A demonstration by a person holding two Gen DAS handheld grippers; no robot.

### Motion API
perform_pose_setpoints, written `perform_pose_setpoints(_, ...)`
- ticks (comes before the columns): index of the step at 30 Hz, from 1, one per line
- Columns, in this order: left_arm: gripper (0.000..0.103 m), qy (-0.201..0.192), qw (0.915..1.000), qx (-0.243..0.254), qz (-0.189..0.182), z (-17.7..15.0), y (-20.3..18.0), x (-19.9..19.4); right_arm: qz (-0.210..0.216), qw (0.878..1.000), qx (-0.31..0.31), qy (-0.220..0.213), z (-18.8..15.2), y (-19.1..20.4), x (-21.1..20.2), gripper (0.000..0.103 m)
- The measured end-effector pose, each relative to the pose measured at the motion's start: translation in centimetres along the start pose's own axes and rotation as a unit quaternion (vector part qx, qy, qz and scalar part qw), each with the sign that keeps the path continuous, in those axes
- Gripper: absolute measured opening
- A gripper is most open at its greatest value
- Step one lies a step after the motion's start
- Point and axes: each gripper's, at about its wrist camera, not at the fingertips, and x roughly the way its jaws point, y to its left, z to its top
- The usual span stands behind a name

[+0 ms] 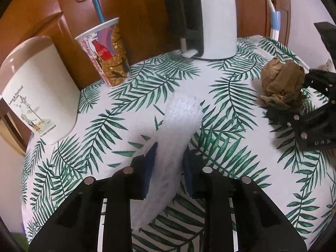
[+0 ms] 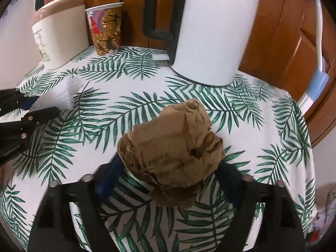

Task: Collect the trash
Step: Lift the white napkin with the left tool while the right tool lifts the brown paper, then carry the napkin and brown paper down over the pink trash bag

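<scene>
Both grippers point steeply down at a small table (image 1: 241, 67) covered in a white cloth printed with green palm fronds. The left gripper (image 1: 170, 157) sits low over the near middle of the table, its black fingers drawn close together and its blue pads (image 1: 151, 163) clamped on the near part of a strip of white foam wrap (image 1: 180, 115). The foam is pale, bubbly in texture and folded into a long band; its long axis runs from the gripper away toward the far side of the table, leaning slightly right, with the far end free and rounded. In the right wrist view the same foam (image 2: 67, 92) shows at the far left, between the left gripper's fingers. The right gripper (image 2: 168, 168) is to the right of the left one, with its fingers spread wide on either side of a crumpled ball of brown paper (image 2: 174, 147). The paper sits between them on the cloth; whether the pads press on it I cannot tell. The ball is creased, roughly round, with faint dark print, and has no clear long axis. Along the far edge stand a cream canister (image 1: 40, 88), a printed paper cup (image 1: 107, 52) and a white kettle (image 1: 212, 19) with a black handle, before a brown wooden door (image 1: 48, 10).
</scene>
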Motion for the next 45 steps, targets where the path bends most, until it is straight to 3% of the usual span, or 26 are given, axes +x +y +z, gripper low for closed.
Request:
perform_pose_setpoints(3,0.025,0.002,1.0,0.001,0.001,0.0,0.0,0.1,-0.005,1.0,-0.006,-0.022,0.0,0.3,-0.9,0.075)
perform_pose_setpoints(4,0.025,0.002,1.0,0.001,0.001,0.1,0.0,0.1,-0.004,1.0,-0.004,-0.024,0.0,0.1,-0.9,0.065)
perform_pose_setpoints(6,0.025,0.003,1.0,0.003,0.002,0.1,-0.1,0.1,0.008,1.0,0.012,-0.027,0.2,-0.6,-0.9,0.055)
perform_pose_setpoints(8,0.025,0.001,1.0,0.003,0.005,0.0,-0.1,0.1,0.021,0.999,0.027,-0.029,0.4,-1.2,-1.0,0.052)
perform_pose_setpoints(16,0.023,-0.009,0.9999,-0.014,-0.003,-0.7,0.4,-2.1,0.033,0.998,0.023,-0.051,-0.6,-0.1,-4.6,0.05)
perform_pose_setpoints(23,0.023,-0.035,0.9993,-0.015,-0.002,-2.8,0.0,-7.8,0.043,0.996,0.008,-0.077,-3.1,2.1,-9.9,0.05)
perform_pose_setpoints(30,0.023,-0.054,0.9984,-0.009,-0.008,-8.2,-2.7,-14.6,0.058,0.994,-0.004,-0.097,-7.9,5.6,-15.1,0.051)
perform_pose_setpoints(36,0.023,-0.058,0.9982,-0.011,-0.013,-13.9,-4.9,-18.8,0.078,0.992,-0.015,-0.1,-13.9,8.9,-18.5,0.051)
perform_pose_setpoints(45,0.023,-0.014,0.9994,-0.015,-0.027,-23.2,-9.0,-19.5,0.11,0.991,-0.032,-0.065,-23.8,13.2,-19.3,0.051)
